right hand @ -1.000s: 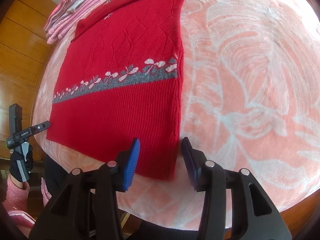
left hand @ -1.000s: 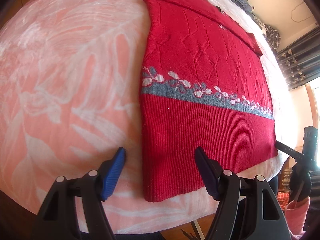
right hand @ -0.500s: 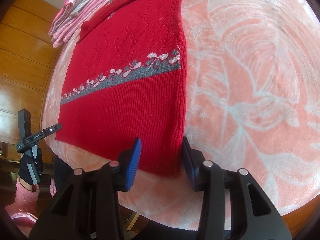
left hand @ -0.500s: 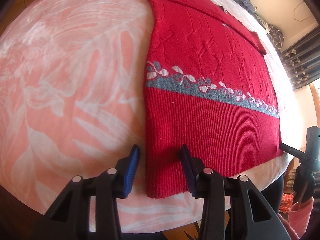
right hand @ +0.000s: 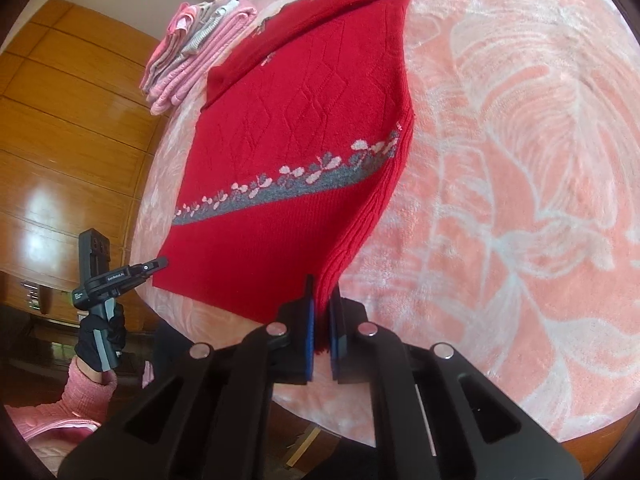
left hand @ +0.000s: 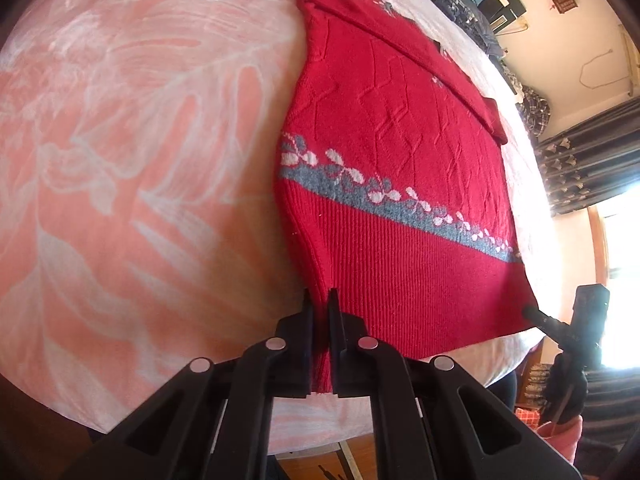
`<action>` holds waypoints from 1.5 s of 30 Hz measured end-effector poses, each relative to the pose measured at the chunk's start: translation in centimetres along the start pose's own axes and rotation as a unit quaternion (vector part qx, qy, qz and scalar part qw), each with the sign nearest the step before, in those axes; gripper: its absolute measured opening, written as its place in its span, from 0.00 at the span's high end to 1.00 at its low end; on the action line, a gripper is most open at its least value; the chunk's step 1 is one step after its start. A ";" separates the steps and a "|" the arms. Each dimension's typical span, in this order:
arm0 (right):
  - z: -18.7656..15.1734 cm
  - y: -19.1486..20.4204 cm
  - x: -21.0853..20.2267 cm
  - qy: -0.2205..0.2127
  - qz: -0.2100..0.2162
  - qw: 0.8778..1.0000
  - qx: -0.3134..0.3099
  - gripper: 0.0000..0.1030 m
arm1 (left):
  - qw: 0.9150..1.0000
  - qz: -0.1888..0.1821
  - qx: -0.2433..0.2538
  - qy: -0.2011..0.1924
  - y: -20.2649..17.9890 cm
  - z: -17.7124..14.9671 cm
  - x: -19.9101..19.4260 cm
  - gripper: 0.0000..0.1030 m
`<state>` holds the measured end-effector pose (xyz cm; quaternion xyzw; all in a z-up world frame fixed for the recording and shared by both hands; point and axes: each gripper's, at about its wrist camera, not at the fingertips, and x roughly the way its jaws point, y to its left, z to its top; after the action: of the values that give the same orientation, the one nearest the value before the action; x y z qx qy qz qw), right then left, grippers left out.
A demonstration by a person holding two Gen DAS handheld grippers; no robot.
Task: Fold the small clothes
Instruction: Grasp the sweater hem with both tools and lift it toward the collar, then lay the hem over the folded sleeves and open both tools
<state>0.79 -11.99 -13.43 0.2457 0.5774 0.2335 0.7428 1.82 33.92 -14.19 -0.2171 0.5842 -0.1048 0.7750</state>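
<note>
In your left wrist view, your left gripper (left hand: 320,300) is pinched tight on the near left corner of the red sweater (left hand: 392,184), and the cloth runs up between the two fingers. The rest of the sweater lies flat on the pink blanket (left hand: 140,140) with white leaves on it. A grey band with white flowers (left hand: 384,196) goes across the sweater. Far off at the right corner you can see your other gripper (left hand: 560,324), touching the sweater's edge there. In your right wrist view, your right gripper (right hand: 322,300) is squeezed shut on the near right corner of the sweater (right hand: 288,152), and that edge is lifted and bunched up off the blanket (right hand: 500,160). Your left gripper (right hand: 120,276) shows at the far corner, held by a hand in a dark glove (right hand: 100,336) with a pink sleeve (right hand: 86,396). A pile of folded pink and grey clothes (right hand: 196,44) sits just past the sweater's top left.
</note>
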 end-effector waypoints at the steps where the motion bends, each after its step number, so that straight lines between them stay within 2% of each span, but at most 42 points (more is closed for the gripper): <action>1: 0.4 0.1 -0.4 -0.004 0.015 1.000 0.004 0.96 | 1.000 -0.008 0.001 -0.006 -0.3 0.2 -0.4 0.95; 5: 2.6 0.5 -1.5 -0.021 0.062 0.998 0.019 0.96 | 0.999 -0.036 0.007 -0.033 -1.6 2.0 -2.0 0.95; 8: 5.1 0.7 -2.2 -0.037 0.072 0.996 0.026 0.96 | 0.998 -0.041 0.014 -0.052 -2.8 4.0 -2.7 0.95; 15: 12.4 0.3 -1.8 -0.053 0.052 0.996 0.040 0.96 | 0.997 -0.021 0.025 -0.076 -4.1 10.2 -1.6 0.95; 19: 16.8 -1.3 -0.1 -0.052 0.039 0.996 0.063 0.96 | 0.997 -0.011 0.014 -0.081 -3.4 13.8 -0.1 0.95; 23: 20.4 -3.3 2.6 -0.043 0.028 0.995 0.087 0.96 | 0.998 -0.001 -0.002 -0.070 -2.4 17.3 2.6 0.95; 27: 22.4 -4.7 5.1 -0.029 0.011 0.994 0.101 0.96 | 0.998 0.009 -0.012 -0.055 -1.4 19.3 5.2 0.95; 31: 22.9 -5.8 6.2 -0.017 0.001 0.994 0.107 0.96 | 0.999 0.003 -0.015 -0.049 -0.9 19.8 6.4 0.93; 36: 22.7 -6.4 5.9 -0.015 0.000 0.993 0.119 0.91 | 0.998 -0.045 -0.039 -0.037 0.3 20.0 5.7 0.87; 38: 22.4 -6.2 5.2 -0.020 -0.001 0.993 0.116 0.89 | 0.996 -0.061 -0.044 -0.044 0.7 19.8 4.4 0.77; 39: 22.3 -6.1 4.9 -0.022 -0.003 0.993 0.115 0.87 | 0.996 -0.059 -0.042 -0.054 0.9 19.7 3.6 0.68; 40: 22.2 -6.1 4.6 -0.023 -0.004 0.993 0.117 0.85 | 0.996 -0.052 -0.039 -0.066 1.0 19.5 2.7 0.64; 41: 22.1 -6.2 4.2 -0.027 -0.005 0.992 0.120 0.79 | 0.995 -0.050 -0.036 -0.075 1.1 19.4 2.0 0.64; 42: 22.1 -6.1 3.6 -0.036 -0.018 0.992 0.121 0.62 | 0.995 -0.050 -0.032 -0.081 1.2 19.3 1.4 0.64; 43: 22.1 -6.0 3.0 -0.047 -0.039 0.991 0.116 0.56 | 0.995 -0.049 -0.026 -0.084 1.2 19.1 1.0 0.64; 45: 22.2 -5.7 1.9 -0.065 -0.052 0.991 0.102 0.55 | 0.996 -0.034 -0.006 -0.084 0.7 18.9 0.7 0.64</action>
<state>23.16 -17.29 -13.71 0.3047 0.5610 0.1182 0.7606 19.90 38.31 -10.92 -0.2489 0.5097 -0.1088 0.8163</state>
